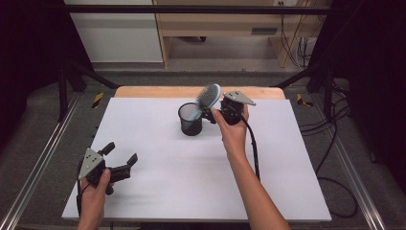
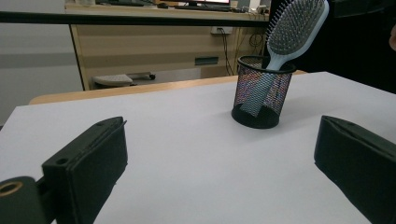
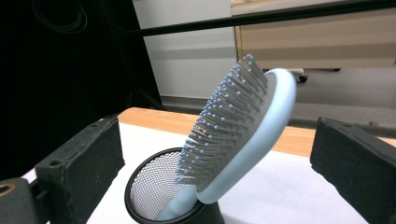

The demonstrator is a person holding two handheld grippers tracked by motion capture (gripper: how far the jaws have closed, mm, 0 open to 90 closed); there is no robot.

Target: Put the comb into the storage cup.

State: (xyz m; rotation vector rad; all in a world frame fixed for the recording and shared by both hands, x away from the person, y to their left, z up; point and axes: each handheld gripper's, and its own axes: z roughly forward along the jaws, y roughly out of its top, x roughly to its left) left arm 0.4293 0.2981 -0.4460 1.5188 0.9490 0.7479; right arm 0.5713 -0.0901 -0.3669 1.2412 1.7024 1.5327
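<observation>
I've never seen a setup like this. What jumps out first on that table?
A pale blue hairbrush stands handle-down in a black mesh cup toward the far middle of the white table, its bristled head leaning out over the rim. The right tool sits open just beside the brush, jaws on either side of it without touching. The left tool rests open at the near left corner.
</observation>
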